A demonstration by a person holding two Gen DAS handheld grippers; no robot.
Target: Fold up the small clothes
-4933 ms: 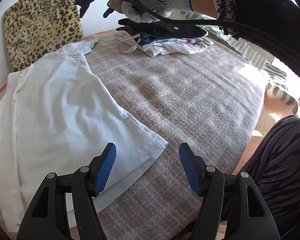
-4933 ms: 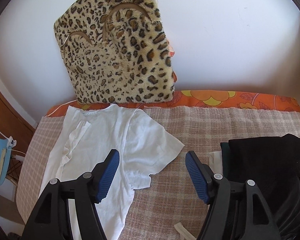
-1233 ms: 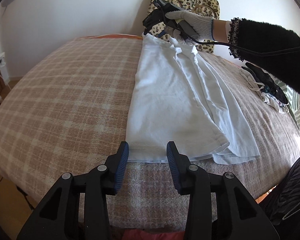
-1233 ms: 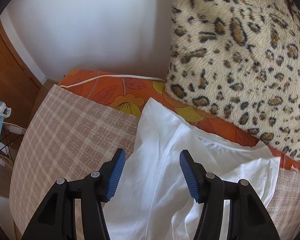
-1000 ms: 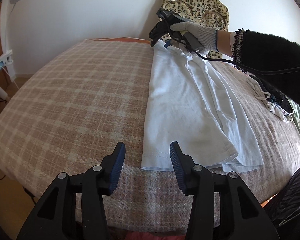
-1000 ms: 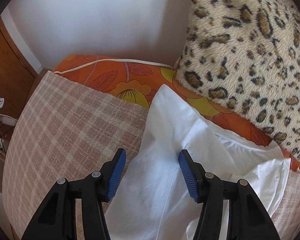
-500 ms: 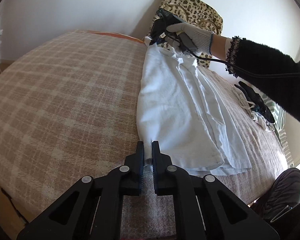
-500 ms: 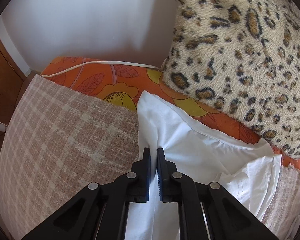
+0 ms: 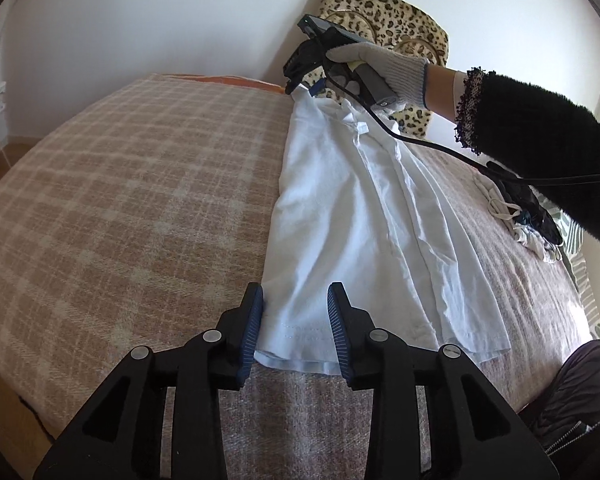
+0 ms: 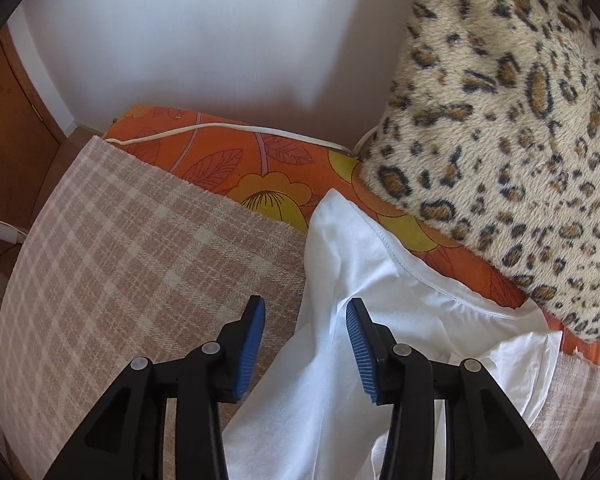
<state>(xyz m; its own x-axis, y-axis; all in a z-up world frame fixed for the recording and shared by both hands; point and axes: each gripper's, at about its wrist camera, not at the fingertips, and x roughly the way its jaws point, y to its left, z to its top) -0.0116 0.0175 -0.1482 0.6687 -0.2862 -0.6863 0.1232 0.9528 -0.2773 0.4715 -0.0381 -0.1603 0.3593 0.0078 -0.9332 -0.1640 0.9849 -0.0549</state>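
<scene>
A white T-shirt (image 9: 352, 216) lies lengthwise on the plaid blanket (image 9: 140, 184), folded in along its length, hem near me. My left gripper (image 9: 296, 320) is open, its jaws either side of the hem's left corner. My right gripper (image 10: 306, 336) is open over the shirt's shoulder end (image 10: 340, 264), near the leopard cushion (image 10: 500, 128). It also shows in the left wrist view (image 9: 304, 76), held by a gloved hand at the shirt's far end.
A pile of dark and light clothes (image 9: 520, 216) lies at the right of the bed. An orange flowered sheet (image 10: 260, 168) and a white cable (image 10: 228, 128) run along the wall. The bed's edge drops off at the left.
Both grippers were shut on the shirt's left edge half a second ago; now both have opened and let go of the cloth. The shirt lies flat.
</scene>
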